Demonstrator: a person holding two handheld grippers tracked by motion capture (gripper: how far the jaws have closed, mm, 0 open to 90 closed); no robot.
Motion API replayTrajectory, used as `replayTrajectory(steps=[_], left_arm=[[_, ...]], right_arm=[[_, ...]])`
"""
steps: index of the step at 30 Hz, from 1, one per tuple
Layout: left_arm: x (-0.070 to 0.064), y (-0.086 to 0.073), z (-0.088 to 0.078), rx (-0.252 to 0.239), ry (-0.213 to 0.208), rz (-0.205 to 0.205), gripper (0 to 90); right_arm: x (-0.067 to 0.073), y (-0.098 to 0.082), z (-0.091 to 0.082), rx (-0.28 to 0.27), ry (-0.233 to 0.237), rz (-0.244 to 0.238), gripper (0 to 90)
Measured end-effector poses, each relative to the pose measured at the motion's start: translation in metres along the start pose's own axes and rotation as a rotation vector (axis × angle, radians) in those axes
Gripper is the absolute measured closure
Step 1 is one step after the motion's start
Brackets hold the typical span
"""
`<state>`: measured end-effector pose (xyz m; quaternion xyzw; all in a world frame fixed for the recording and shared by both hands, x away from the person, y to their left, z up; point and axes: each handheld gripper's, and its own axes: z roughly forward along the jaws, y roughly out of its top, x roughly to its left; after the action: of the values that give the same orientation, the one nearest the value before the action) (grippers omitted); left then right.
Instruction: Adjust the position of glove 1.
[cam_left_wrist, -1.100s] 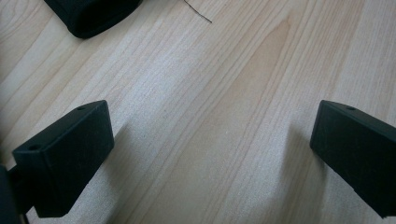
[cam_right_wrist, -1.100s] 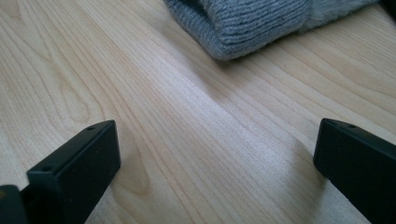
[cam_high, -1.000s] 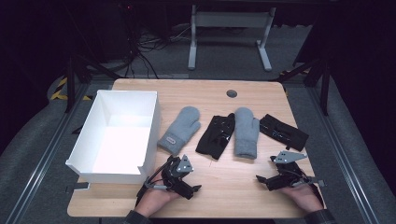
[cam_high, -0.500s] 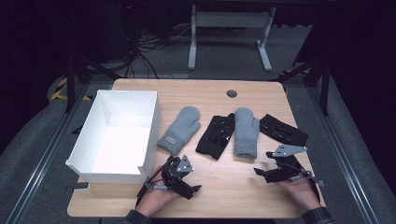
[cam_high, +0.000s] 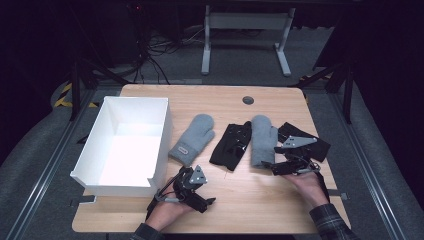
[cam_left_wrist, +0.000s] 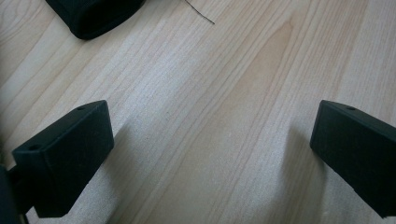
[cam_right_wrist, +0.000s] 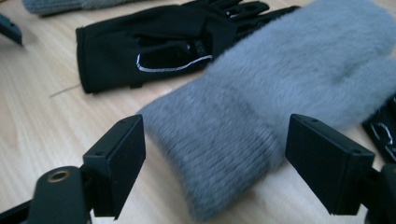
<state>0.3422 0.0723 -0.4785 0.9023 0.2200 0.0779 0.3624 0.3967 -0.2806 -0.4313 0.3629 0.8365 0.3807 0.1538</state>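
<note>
Two grey mittens and two black gloves lie in a row mid-table. My right gripper (cam_high: 274, 167) is open at the cuff of the right grey mitten (cam_high: 262, 137). In the right gripper view its jaws (cam_right_wrist: 219, 158) stand wide on either side of that mitten's ribbed cuff (cam_right_wrist: 233, 154), with nothing pinched. A black glove (cam_right_wrist: 154, 51) lies just beyond it. The left grey mitten (cam_high: 193, 137) and the middle black glove (cam_high: 232, 145) lie between the box and that mitten. My left gripper (cam_high: 197, 192) rests open near the front edge over bare wood (cam_left_wrist: 210, 116), a black glove cuff (cam_left_wrist: 93, 14) ahead of it.
An open white box (cam_high: 162, 130) stands at the table's left, close to my left hand. The second black glove (cam_high: 312, 145) lies at the far right, partly under my right gripper's plate. A round grommet (cam_high: 247, 100) sits near the far edge.
My right gripper has moved forward and left, up to the cuff of the right grey mitten. The left gripper has stayed where it was.
</note>
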Motion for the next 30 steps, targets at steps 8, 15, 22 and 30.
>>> replayTrajectory(steps=[8,15,22,30], left_arm=[[0.000,0.000,0.000,0.000,-0.004,0.003,0.1],[0.000,-0.001,-0.001,0.002,-0.005,0.005,0.1],[0.000,-0.001,-0.001,0.002,-0.005,0.005,0.1],[0.000,-0.001,-0.001,0.001,-0.004,0.004,0.2]], right_arm=[[-0.014,0.016,0.016,-0.029,-0.008,0.029,25.8],[-0.029,0.021,0.026,-0.046,-0.029,0.060,31.1],[-0.037,0.015,0.037,-0.027,-0.028,0.086,40.5],[-0.033,0.014,0.042,0.006,-0.042,0.028,80.6]])
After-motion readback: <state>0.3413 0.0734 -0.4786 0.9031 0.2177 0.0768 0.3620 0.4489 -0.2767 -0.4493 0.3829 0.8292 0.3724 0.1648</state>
